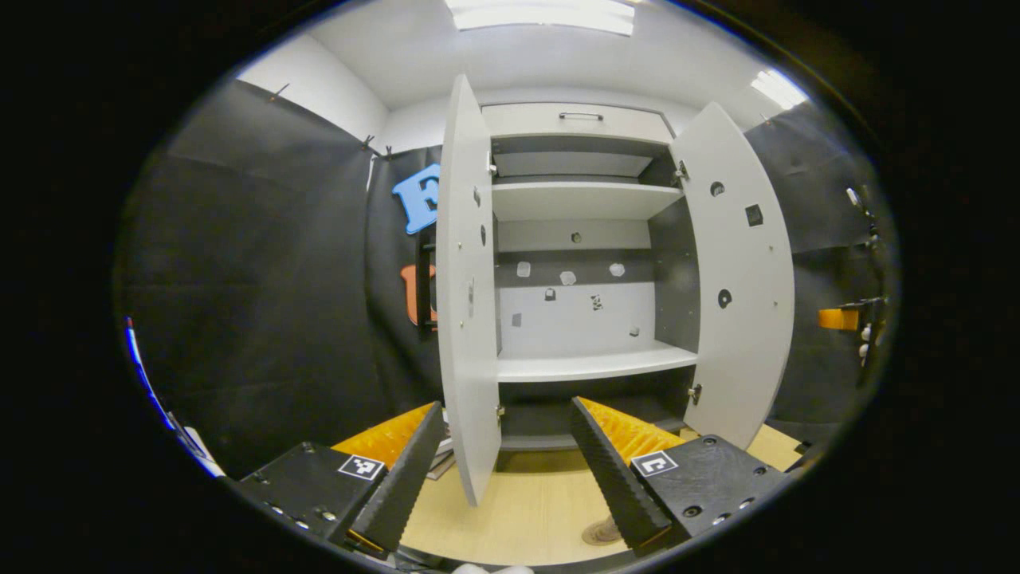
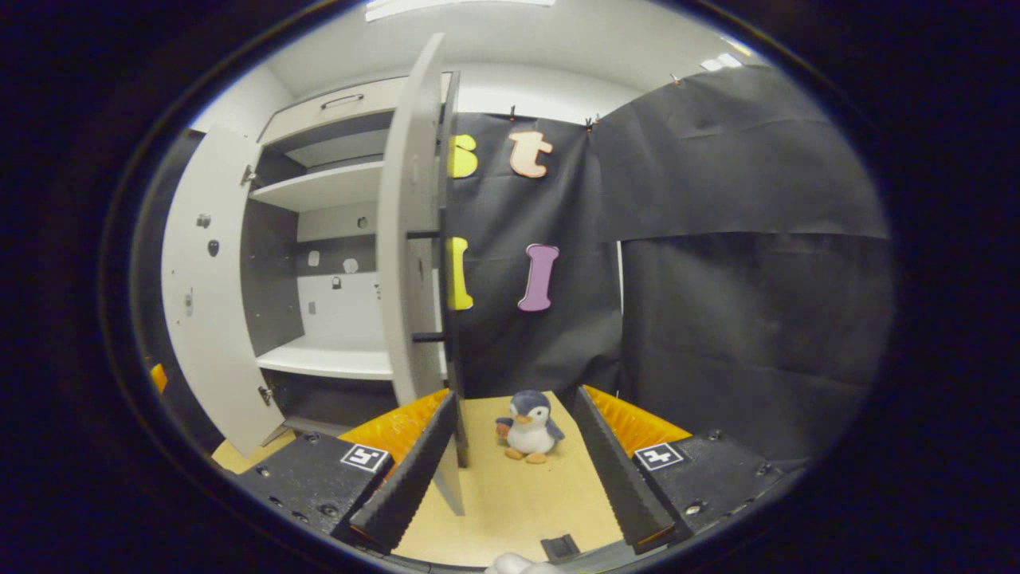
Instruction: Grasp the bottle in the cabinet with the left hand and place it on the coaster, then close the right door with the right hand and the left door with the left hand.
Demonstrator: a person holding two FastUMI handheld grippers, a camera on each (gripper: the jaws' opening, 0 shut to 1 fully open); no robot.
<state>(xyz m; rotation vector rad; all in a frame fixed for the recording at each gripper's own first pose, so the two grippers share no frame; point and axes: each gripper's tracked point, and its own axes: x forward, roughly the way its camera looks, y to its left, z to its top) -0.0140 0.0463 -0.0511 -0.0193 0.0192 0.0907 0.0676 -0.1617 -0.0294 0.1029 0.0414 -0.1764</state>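
From where the right claw (image 2: pixel 514 470) is held, its two ribbed fingers stand well apart with nothing between them, and the near edge of the right door (image 2: pixel 410 239) rises just beyond its left finger, edge-on and swung wide open. That is the relation the next move seems to hang on: the door's tall upright panel lies slightly to the left of the claw's centre line, its black handle bars (image 2: pixel 426 336) sticking out on the side facing the booth wall, so a push from that outer face would swing it shut towards the cabinet (image 2: pixel 335 187). A little toy penguin (image 2: pixel 528 426) sits on the worktop (image 2: pixel 518 502) between the fingers' sightline, farther back, near the wall. The left claw (image 1: pixel 506 470) is likewise spread wide and empty, hovering low over the worktop; the left door (image 1: pixel 466 303) stands edge-on just beyond its left finger, open, with its lower corner hanging over the worktop's near part. By its bottom right finger a round brownish disc (image 1: pixel 602 532) lies on the worktop, mostly hidden; it may be the coaster, though I cannot be sure, and I cannot make out a bottle on it. Farther in, the cabinet's shelves (image 1: pixel 594 365) look bare, so the bottle step appears done or at least the bottle is out of the cabinet. Each claw sits nearest its own door; the right one looks better lined up to go first.
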